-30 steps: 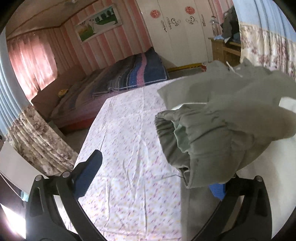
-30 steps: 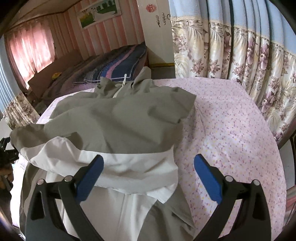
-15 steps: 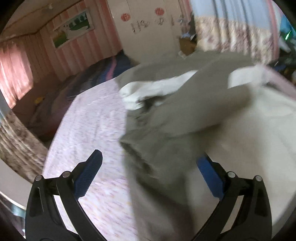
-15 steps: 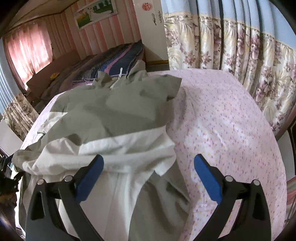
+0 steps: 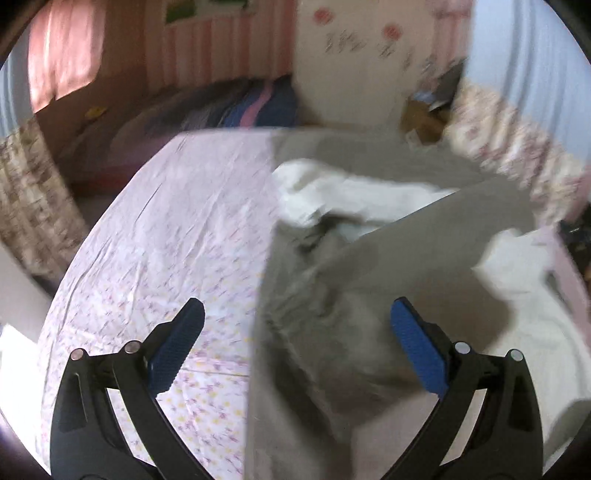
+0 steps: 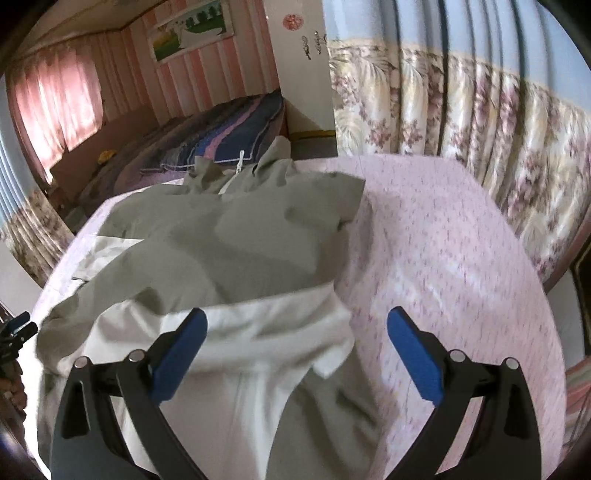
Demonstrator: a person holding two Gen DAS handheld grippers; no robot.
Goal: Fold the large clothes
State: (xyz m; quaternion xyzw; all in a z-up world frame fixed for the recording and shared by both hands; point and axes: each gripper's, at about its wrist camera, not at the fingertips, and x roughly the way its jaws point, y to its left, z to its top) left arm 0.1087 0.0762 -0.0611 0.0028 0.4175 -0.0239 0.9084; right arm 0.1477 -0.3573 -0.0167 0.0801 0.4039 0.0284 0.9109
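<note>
- Left gripper (image 5: 295, 332): jaws spread wide, blue pads apart, nothing between them; it hangs over the left side of the jacket. The left pad is over bare sheet, the right pad over grey cloth.
- Right gripper (image 6: 295, 332): also wide open and holding nothing. Its left pad is over the jacket's white band, its right pad over bare sheet.
- Jacket (image 6: 236, 251): large grey and white garment, lying on the bed (image 6: 443, 258) across its left and middle part, from the near edge up to the far edge.
- Near part of the jacket is white with grey panels, rumpled; a white band runs across it, grey upper part beyond.
- A grey sleeve lies folded across the body in the left wrist view (image 5: 424, 251); that view is motion-blurred, so fine folds are hard to read.
- Hood and collar (image 6: 258, 166) at the bed's far edge, with a white zipper or cord showing.
- Right side of the bed is bare pink floral sheet in the right wrist view; in the left wrist view, bare sheet (image 5: 166, 240) runs along the jacket's left edge.
- At the left border of the right wrist view, part of a dark tool with blue tips (image 6: 16, 328), just off the bed's left edge.
- Floral curtain (image 6: 461, 110) past the bed's right edge.
- Farther back: second bed with striped blue and pink blanket (image 6: 229, 129), pink striped wall, framed picture (image 6: 192, 35), pink curtains at far left (image 6: 59, 107).
</note>
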